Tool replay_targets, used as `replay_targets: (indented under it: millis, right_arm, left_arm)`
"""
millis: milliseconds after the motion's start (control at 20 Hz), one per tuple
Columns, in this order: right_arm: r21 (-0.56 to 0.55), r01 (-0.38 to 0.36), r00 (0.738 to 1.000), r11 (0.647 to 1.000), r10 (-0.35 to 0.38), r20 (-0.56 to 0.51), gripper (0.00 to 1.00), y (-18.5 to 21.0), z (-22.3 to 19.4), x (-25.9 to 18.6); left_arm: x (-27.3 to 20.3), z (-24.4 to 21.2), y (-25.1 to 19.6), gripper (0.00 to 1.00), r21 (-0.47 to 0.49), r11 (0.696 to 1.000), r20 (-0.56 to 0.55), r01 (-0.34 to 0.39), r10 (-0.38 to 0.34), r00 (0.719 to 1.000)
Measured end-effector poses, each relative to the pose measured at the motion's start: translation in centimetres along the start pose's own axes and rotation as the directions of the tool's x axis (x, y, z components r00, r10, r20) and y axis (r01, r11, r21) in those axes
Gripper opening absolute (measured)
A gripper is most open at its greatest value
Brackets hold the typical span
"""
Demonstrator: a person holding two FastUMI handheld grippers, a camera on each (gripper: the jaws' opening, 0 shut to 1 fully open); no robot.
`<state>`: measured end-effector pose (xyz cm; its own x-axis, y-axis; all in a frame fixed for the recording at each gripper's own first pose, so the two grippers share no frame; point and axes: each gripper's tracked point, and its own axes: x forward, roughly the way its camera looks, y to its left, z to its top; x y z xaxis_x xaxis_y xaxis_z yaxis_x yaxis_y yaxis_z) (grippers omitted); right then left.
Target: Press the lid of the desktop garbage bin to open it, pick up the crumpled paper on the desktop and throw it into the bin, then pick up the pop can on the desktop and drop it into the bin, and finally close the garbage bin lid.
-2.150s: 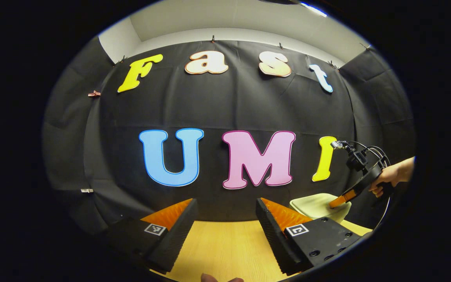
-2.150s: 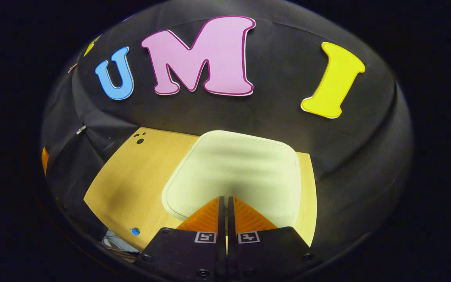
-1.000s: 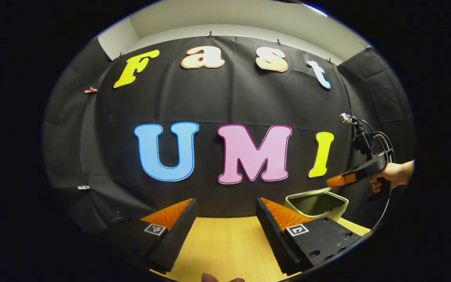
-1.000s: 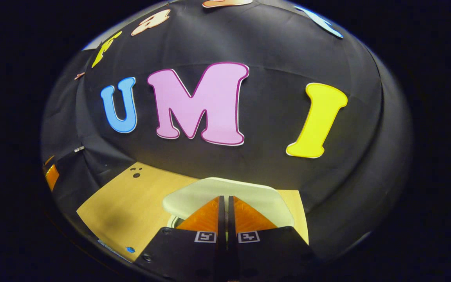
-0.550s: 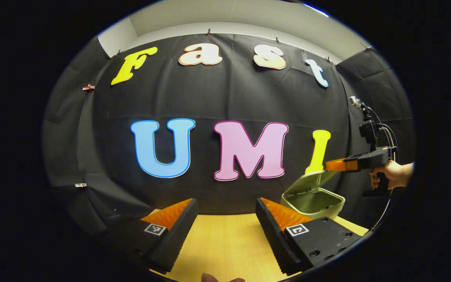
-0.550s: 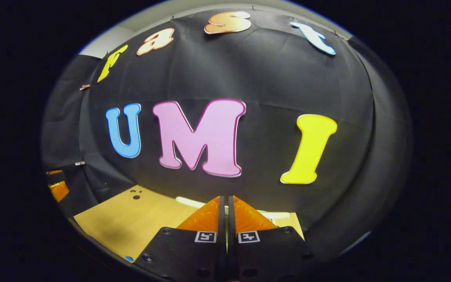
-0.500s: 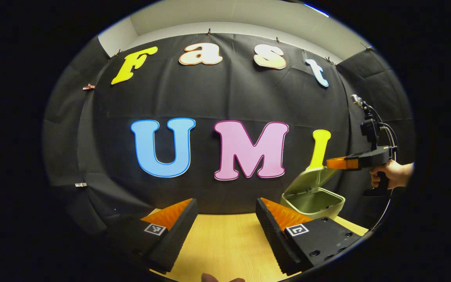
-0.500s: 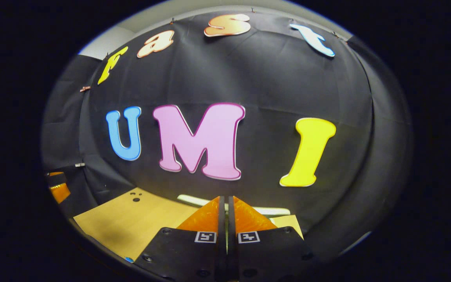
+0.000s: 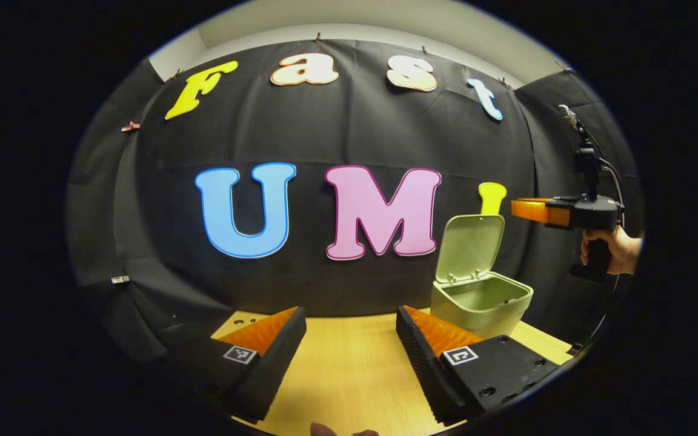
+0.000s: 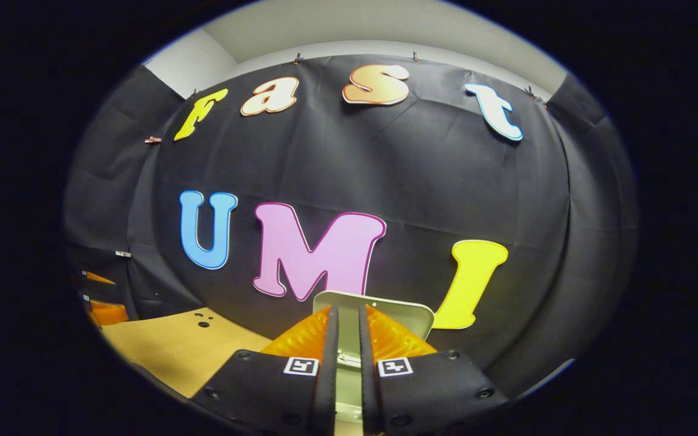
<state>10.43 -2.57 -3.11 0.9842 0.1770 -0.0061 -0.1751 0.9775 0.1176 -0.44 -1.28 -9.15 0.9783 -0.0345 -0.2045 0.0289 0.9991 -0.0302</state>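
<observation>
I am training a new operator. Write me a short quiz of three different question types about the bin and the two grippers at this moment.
1. True or false: the bin's lid stands raised, and the bin is open.
2. Where is the right gripper relative to the bin? A) inside it B) above it, apart from the lid C) resting on the table
3. Fill in: the left gripper has its fingers ____.

Key: 1 true; 2 B; 3 open (spread wide, holding nothing).
</observation>
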Motion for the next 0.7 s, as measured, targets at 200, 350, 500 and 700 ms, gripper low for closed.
replay_targets:
  millis: [200, 350, 500, 700]
  right_arm:
    - [-0.009, -0.019, 1.0, 1.0, 0.019, 0.005, 0.43, 1.7, 0.0, -1.8]
    - [0.019, -0.027, 1.0, 0.999, 0.027, -0.01, 0.73, 2.8, -0.6, -2.9]
    - [0.005, -0.027, 0.999, 1.0, 0.027, -0.03, 0.79, 3.4, -1.7, -4.1]
    - [0.02, -0.043, 0.996, 0.999, 0.045, -0.073, 0.81, 4.5, -3.4, -5.6]
  left_arm:
    - [0.1, -3.8, 0.1, 0.96, -0.021, 1.0, -0.09, 0.012, -0.014, 0.996]
    - [-0.3, -7.6, 0.2, 0.96, -0.025, 0.999, -0.173, 0.025, -0.029, 0.984]
    - [-1.1, -12.1, 0.2, 0.96, -0.014, 0.999, -0.26, 0.033, -0.036, 0.965]
    - [-2.4, -17.6, 0.0, 0.96, -0.021, 0.999, -0.378, 0.039, -0.044, 0.925]
